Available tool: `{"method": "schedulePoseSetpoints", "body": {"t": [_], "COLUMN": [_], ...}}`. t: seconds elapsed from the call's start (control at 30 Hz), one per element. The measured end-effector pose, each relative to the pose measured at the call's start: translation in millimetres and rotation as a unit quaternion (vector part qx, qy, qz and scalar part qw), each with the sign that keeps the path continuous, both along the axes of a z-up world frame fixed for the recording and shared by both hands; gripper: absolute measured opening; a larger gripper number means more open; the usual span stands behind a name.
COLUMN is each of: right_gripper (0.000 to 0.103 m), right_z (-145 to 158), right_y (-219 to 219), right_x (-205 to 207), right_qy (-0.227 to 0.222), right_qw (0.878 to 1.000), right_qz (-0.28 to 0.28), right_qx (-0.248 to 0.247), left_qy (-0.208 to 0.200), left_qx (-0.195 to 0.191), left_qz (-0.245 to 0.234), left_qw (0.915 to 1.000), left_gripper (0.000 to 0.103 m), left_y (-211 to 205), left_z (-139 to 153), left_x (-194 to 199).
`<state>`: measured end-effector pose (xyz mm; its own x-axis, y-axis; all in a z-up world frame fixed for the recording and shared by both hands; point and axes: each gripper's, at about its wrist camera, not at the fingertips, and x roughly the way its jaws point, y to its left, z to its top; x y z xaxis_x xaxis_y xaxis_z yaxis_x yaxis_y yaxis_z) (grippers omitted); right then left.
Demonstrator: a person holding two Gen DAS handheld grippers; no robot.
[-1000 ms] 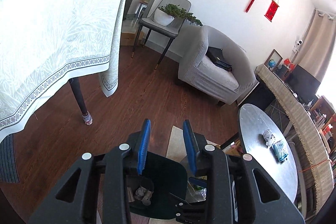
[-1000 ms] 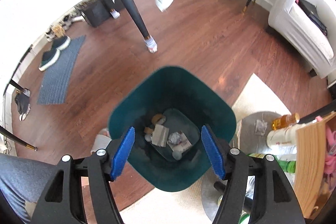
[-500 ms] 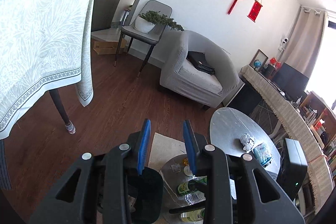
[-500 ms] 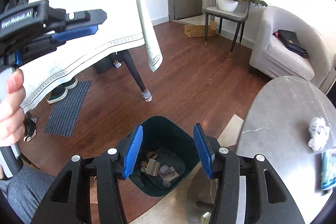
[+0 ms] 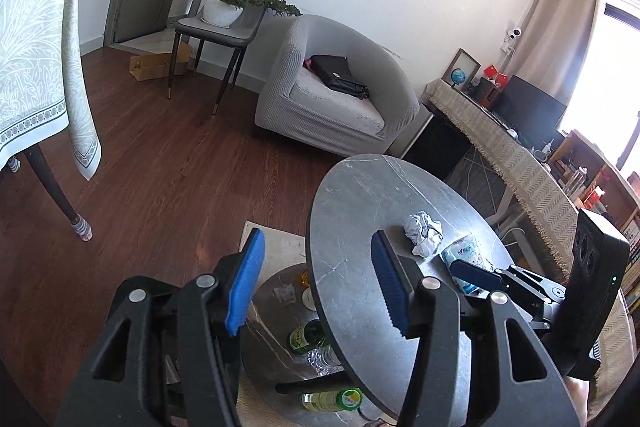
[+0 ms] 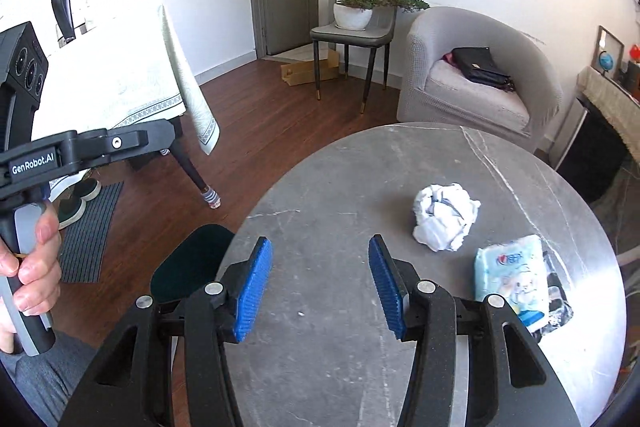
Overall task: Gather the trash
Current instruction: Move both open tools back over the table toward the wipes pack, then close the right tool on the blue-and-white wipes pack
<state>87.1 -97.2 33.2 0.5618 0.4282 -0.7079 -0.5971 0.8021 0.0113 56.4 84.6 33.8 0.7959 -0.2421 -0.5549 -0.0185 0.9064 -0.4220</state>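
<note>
A crumpled white paper ball [image 6: 445, 217] lies on the round grey marble table [image 6: 360, 307], with a light blue tissue pack [image 6: 510, 277] to its right. Both also show in the left wrist view, the ball [image 5: 423, 233] and the pack [image 5: 466, 255]. My right gripper [image 6: 320, 287] is open and empty above the table, short of the ball and to its left. My left gripper [image 5: 318, 281] is open and empty over the table's left edge. The dark green trash bin [image 6: 192, 263] peeks out below the table's left rim.
A lower shelf [image 5: 280, 307] under the table holds bottles [image 5: 308, 337]. A grey armchair [image 6: 476, 83] with a black bag, a chair with a potted plant [image 6: 356, 11] and a clothed dining table [image 6: 120, 79] stand around on the wood floor.
Both grippers have lifted from over the trash bin and swung right toward the round table. The left jaws have opened wider. The bin's contents have dropped out of sight.
</note>
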Motion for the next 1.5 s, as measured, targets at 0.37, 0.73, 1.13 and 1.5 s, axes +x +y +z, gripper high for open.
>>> {"method": "schedulePoseSetpoints", "body": {"t": [0.37,0.73,1.13,1.5], "right_gripper": [0.051,0.051,0.039,0.014], "right_z": [19.0,14.7,-18.2,-27.2], "right_y": [-70.1,-107.0,-120.5,-121.6], "right_x": [29.4,62.9,91.1,91.0], "right_qy": [-0.023,-0.009,0.053,0.102], "right_qw": [0.998,0.993,0.989,0.985], "right_qz": [-0.062,-0.116,-0.134,-0.107], "right_qx": [0.025,0.034,0.038,0.089], "left_qy": [0.030,0.057,0.072,0.065], "left_qx": [0.006,-0.012,0.010,0.023], "left_qz": [-0.065,-0.136,-0.194,-0.208], "left_qw": [0.9974,0.9889,0.9783,0.9757], "left_gripper": [0.064,0.064,0.064,0.057], "left_y": [-65.9,-118.8,-160.4,-166.5], "left_z": [-22.3,-43.9,-60.3,-62.7], "left_x": [28.4,43.1,43.9,43.1]}}
